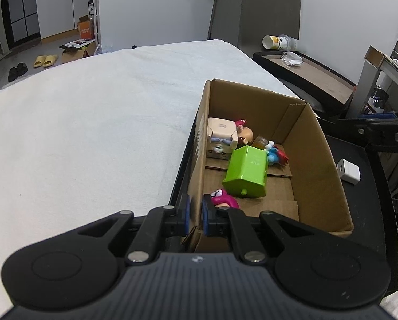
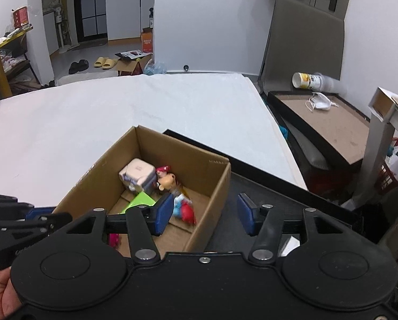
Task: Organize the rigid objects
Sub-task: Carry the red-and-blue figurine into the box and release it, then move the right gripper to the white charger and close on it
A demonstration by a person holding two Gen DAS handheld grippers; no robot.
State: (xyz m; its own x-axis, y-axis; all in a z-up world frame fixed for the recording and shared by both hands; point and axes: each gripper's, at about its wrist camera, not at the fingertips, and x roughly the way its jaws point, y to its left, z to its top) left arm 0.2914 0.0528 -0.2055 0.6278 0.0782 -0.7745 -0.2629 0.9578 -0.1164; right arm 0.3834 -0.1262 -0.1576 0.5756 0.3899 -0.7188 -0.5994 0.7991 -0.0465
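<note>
White bedsheet point(image 1: 92, 112) under cardboard box point(image 1: 319, 165), left tongs point(image 1: 195, 214) clamping its wall, right tongs point(image 2: 203, 214) parted, empty, blurred blue-red toy point(image 2: 184, 208) beneath.

Brown cardboard box point(image 1: 319, 165); lime-green block point(image 1: 248, 172); magenta toy point(image 1: 223, 198) near; blue-red figure point(image 1: 276, 156) far right; beige cube point(image 1: 221, 130); white sheet point(image 1: 92, 106); white charger point(image 1: 349, 171).

White walls point(image 2: 212, 21) enclosed a room where a white-covered counter point(image 1: 92, 112) stood. Beyond it, yellow slippers point(image 2: 105, 62) and black sandals point(image 2: 78, 66) lay on the pale floor near white cabinets point(image 2: 122, 16) and a dark-framed glass door point(image 2: 92, 2).
</note>
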